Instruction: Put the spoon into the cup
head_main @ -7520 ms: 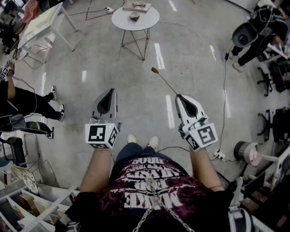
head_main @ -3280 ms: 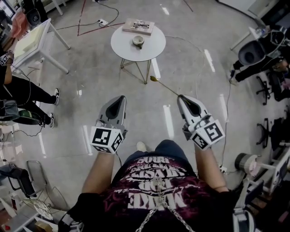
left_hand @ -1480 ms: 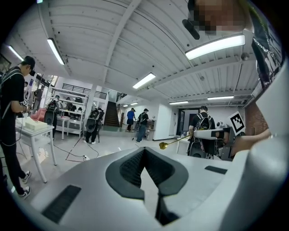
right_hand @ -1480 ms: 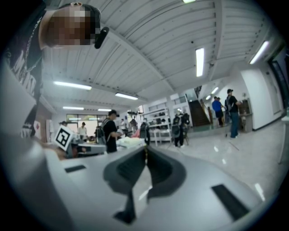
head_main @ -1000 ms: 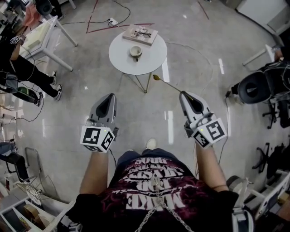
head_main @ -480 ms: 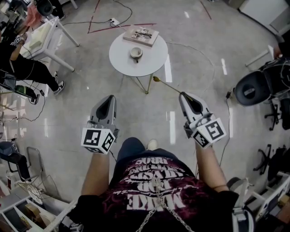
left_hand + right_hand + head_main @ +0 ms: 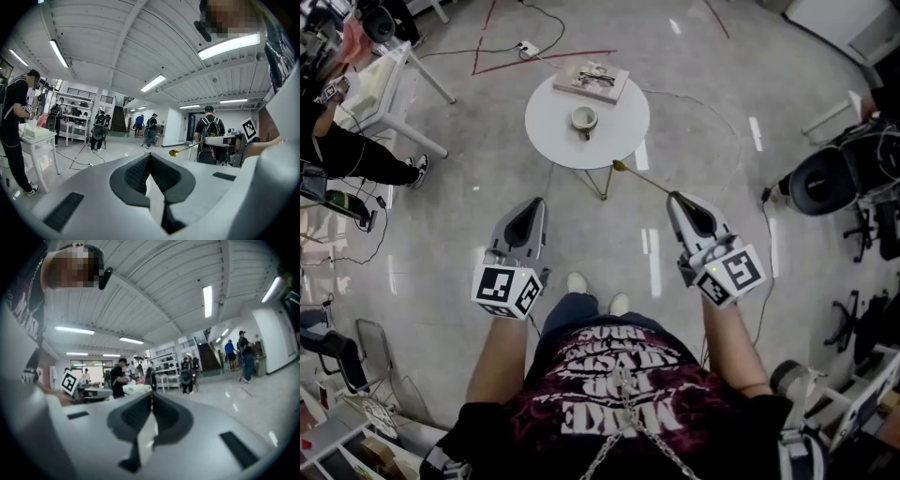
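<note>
A small cup [image 7: 583, 119] stands near the middle of a round white table [image 7: 619, 136] ahead of me. My right gripper [image 7: 674, 197] is shut on the handle end of a thin gold spoon [image 7: 642, 179]. The spoon's bowl points forward-left, level with the table's near edge, short of the cup. My left gripper [image 7: 535, 201] is shut with nothing in it, left of the table's legs. In the left gripper view the spoon [image 7: 174, 153] shows to the right of the closed jaws of the left gripper [image 7: 149, 155]. The right gripper [image 7: 151, 393] looks along its closed jaws; the spoon barely shows there.
A book with glasses on it [image 7: 593, 81] lies at the round table's far edge. A white rectangular table [image 7: 384, 75] and a person [image 7: 356, 159] are at the left. An office chair [image 7: 820, 180] stands at the right. Cables run over the floor.
Both grippers have moved forward toward the round table, which now sits slightly lower and nearer in the head view. The spoon stays in the right gripper. My feet have shifted.
</note>
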A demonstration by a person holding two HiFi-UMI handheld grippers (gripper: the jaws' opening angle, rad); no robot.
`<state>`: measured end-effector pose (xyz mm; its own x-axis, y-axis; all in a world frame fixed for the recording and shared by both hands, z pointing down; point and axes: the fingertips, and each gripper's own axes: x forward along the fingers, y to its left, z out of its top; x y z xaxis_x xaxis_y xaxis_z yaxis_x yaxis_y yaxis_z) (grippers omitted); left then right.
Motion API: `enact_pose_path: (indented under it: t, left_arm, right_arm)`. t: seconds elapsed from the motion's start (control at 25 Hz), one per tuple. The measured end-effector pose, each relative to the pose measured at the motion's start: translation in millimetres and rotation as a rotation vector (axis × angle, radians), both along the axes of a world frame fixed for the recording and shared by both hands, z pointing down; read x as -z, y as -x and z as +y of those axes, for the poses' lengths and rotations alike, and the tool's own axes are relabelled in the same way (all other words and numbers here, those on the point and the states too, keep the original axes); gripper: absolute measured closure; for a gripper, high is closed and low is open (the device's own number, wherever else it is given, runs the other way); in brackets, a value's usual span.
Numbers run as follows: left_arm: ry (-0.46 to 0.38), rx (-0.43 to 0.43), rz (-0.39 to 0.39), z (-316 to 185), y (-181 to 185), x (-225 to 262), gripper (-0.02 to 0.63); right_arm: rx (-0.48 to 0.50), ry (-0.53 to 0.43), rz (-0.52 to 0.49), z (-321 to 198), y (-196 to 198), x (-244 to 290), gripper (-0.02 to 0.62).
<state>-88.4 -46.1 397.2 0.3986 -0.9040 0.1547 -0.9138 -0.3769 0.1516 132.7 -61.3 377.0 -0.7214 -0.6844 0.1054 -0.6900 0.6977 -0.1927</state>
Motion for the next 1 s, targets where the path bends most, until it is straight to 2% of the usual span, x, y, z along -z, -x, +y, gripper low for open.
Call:
enact_pose_path:
  t: [0.56, 1.0]
  left_arm:
    - [0.033, -0.047, 0.042, -37.6, 37.2, -25.6, 0.580]
    - [-0.002, -0.077, 0.062, -52.1, 64.9, -10.0, 0.580]
  right_arm:
    - [-0.039, 0.039, 0.039, -29.8, 39.8, -17.1, 0.560]
    - [-0.044, 0.006, 0.060, -41.2, 73.7, 3.5, 0.560]
